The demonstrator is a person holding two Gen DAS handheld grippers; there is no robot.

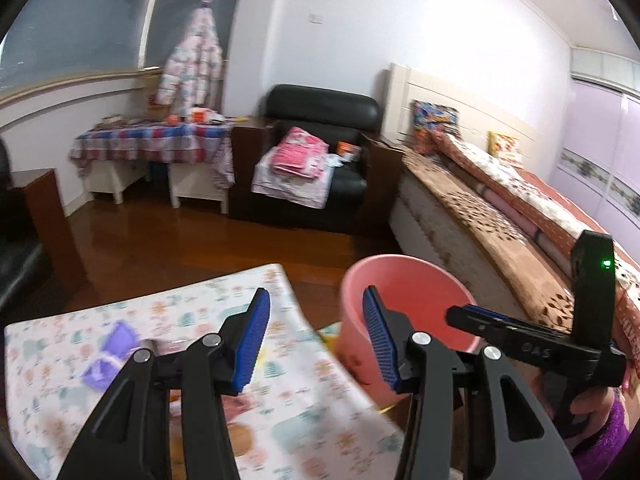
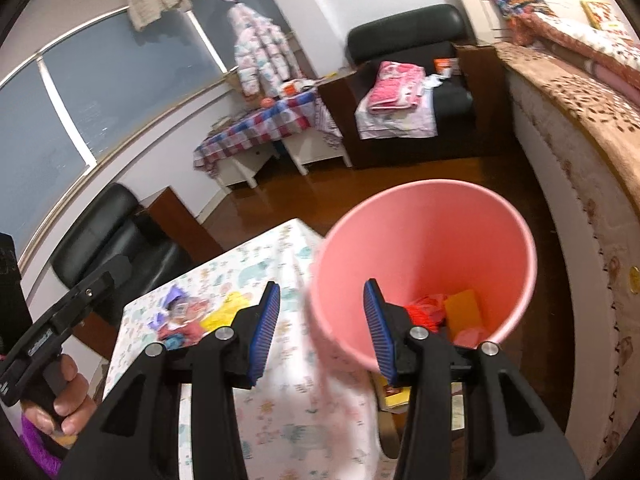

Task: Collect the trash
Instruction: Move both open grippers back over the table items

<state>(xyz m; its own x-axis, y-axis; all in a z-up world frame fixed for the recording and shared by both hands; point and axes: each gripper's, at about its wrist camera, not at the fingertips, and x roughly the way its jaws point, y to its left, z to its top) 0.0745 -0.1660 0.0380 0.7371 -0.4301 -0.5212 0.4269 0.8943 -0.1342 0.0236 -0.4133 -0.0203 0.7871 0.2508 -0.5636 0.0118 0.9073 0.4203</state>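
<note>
Pink plastic makes up the bin, which stands on the brown floor between the small table and the bed. Its open mouth faces up and tips a bit toward the camera, so its long side runs up and down. Inside it lie a red crumpled wrapper and a yellow piece.

Going from left to right in the right wrist view: the left gripper is held in a hand at the far left, with its jaws spread wide and nothing between them. Next comes the table with its animal-print cloth. More trash lies on it: purple, red and yellow bits, too blurry to name. Then comes the right gripper, jaws apart and empty, right at the near edge of the bin.

In the left wrist view, the side of the right gripper carries some small letters that may read "DAS", but they are fuzzy.
</note>
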